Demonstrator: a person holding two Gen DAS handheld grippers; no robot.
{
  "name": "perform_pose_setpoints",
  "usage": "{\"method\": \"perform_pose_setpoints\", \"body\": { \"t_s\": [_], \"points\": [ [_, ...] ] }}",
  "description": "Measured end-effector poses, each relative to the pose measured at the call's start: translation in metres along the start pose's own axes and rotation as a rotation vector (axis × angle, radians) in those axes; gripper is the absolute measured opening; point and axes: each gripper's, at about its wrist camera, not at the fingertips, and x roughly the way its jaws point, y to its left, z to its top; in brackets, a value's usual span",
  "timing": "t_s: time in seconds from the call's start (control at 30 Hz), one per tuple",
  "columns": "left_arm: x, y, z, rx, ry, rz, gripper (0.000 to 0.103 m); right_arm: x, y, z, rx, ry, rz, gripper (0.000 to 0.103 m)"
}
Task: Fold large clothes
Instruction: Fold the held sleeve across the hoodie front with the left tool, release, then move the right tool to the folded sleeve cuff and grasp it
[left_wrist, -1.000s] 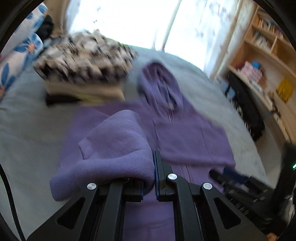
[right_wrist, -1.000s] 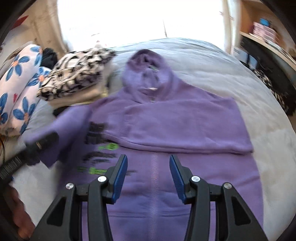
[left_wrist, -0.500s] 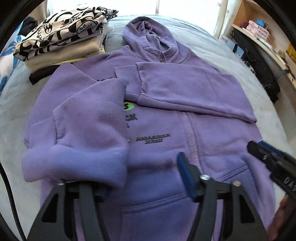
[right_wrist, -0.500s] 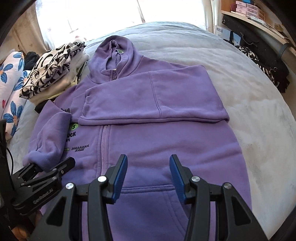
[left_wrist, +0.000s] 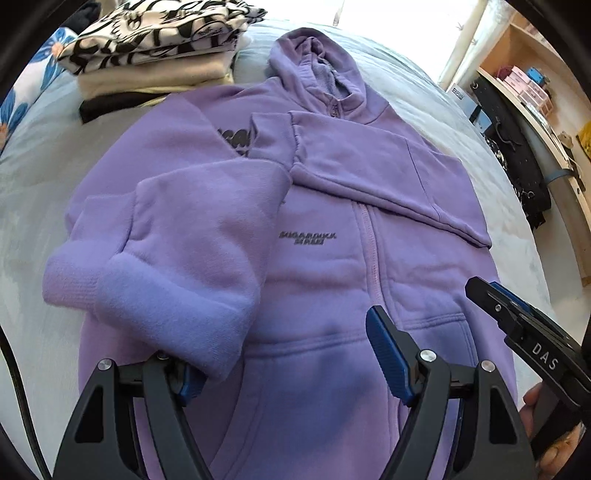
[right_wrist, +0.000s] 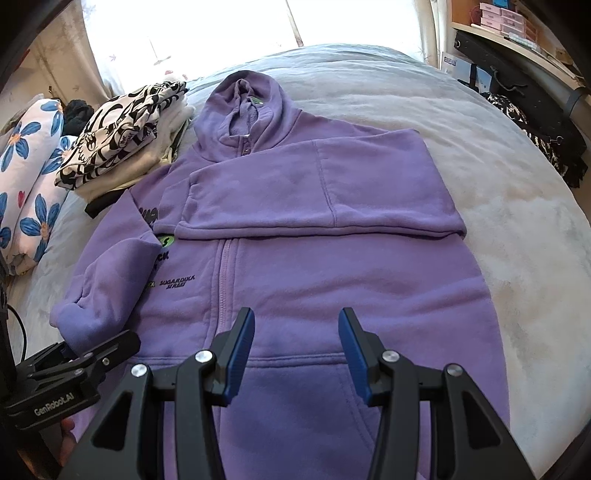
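Observation:
A purple zip hoodie (left_wrist: 332, 280) (right_wrist: 314, 266) lies face up on the bed, hood at the far end. Its right sleeve (right_wrist: 295, 184) is folded flat across the chest. The left sleeve (left_wrist: 192, 240) is bunched over the left front, and its cuff droops against the left pad of my left gripper (left_wrist: 284, 347). That gripper's jaws are opening; the cuff sits between them but the pads do not press on it. My right gripper (right_wrist: 297, 317) hangs open over the pocket area with nothing between its fingers.
A stack of folded clothes (left_wrist: 159, 44) (right_wrist: 125, 136), topped by a black-and-white print, sits beside the hood. Floral pillows (right_wrist: 29, 166) lie at the far left. Grey bedding (right_wrist: 517, 221) spreads to the right, ending at dark clothes and shelves (left_wrist: 524, 81).
My left gripper was shut on the sleeve cuff and has let it go, its jaws spreading wide. The sleeve dropped onto the hoodie's left front. Both grippers came down closer to the hoodie.

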Motion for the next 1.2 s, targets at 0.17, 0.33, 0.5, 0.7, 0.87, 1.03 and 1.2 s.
{"method": "perform_pose_setpoints", "body": {
  "t_s": [0.17,0.33,0.5,0.7,0.87,1.03,1.2],
  "points": [
    [-0.003,0.006,-0.012,0.014,0.007,-0.012,0.076,-0.003,0.007,-0.004,-0.013,0.006,0.021,0.047],
    [-0.005,0.019,-0.022,-0.013,-0.034,-0.11,0.088,-0.009,0.025,-0.007,-0.068,0.01,0.078,0.047],
    [-0.004,0.03,-0.031,-0.049,-0.06,-0.206,0.098,-0.014,0.051,-0.011,-0.153,0.007,0.136,0.047],
    [-0.016,0.046,-0.041,-0.059,-0.056,-0.283,0.098,-0.01,0.072,-0.012,-0.201,0.022,0.171,0.047],
    [-0.034,0.079,-0.055,-0.149,-0.085,-0.243,0.098,-0.011,0.095,-0.011,-0.261,0.018,0.203,0.047],
    [-0.055,0.115,-0.062,-0.224,-0.158,-0.136,0.098,-0.01,0.134,-0.016,-0.367,0.01,0.239,0.048],
    [-0.068,0.139,-0.062,-0.266,-0.204,-0.049,0.098,-0.001,0.179,-0.033,-0.498,0.021,0.262,0.052]
  ]
}}
